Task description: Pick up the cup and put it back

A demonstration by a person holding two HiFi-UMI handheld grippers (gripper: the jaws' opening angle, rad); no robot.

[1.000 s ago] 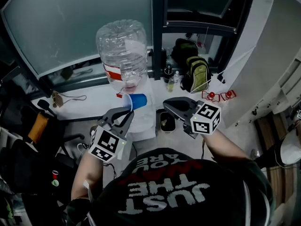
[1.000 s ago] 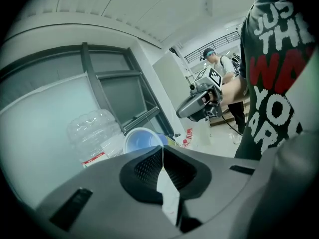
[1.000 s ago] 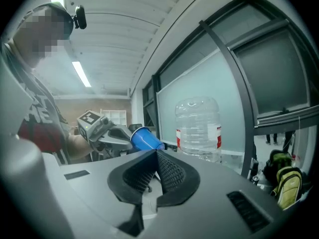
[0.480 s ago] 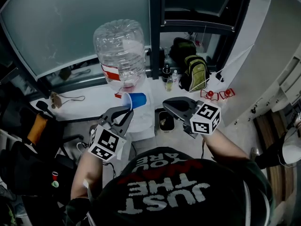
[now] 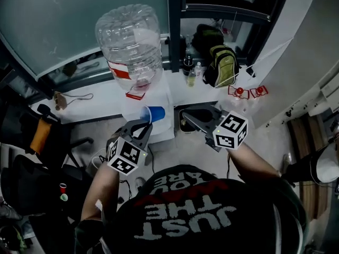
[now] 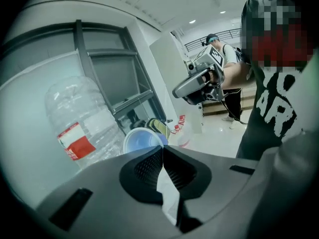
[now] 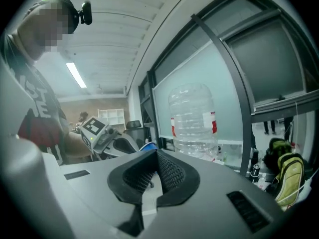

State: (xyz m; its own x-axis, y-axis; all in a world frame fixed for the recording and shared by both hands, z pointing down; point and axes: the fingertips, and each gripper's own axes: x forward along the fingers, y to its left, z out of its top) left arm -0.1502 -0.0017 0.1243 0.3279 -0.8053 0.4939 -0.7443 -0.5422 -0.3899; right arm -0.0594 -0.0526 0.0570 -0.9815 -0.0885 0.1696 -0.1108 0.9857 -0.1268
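Note:
A blue cup (image 5: 153, 113) with a white inside hangs tipped on its side in front of the white water dispenser (image 5: 163, 94). My left gripper (image 5: 145, 125) is shut on its rim. In the left gripper view the cup (image 6: 141, 139) shows just beyond the closed left gripper (image 6: 162, 148), its mouth facing the camera. My right gripper (image 5: 185, 121) is to the right of the cup, apart from it. In the right gripper view the right gripper (image 7: 155, 154) is shut with nothing between its pads, and a sliver of the cup (image 7: 148, 145) shows past it.
A large clear water bottle (image 5: 129, 45) with a red label stands upside down on the dispenser. A green backpack (image 5: 223, 72) and small bottles (image 5: 192, 79) rest on the white ledge (image 5: 100, 107) by the window. A dark drip tray (image 5: 197, 113) lies under my right gripper. Chairs (image 5: 39, 136) and clutter fill the left side.
Both grippers have sunk. The cup has come down with the left gripper, from the bottle's neck to the dispenser's front. The head view has tilted, so the bottle sits higher and further left.

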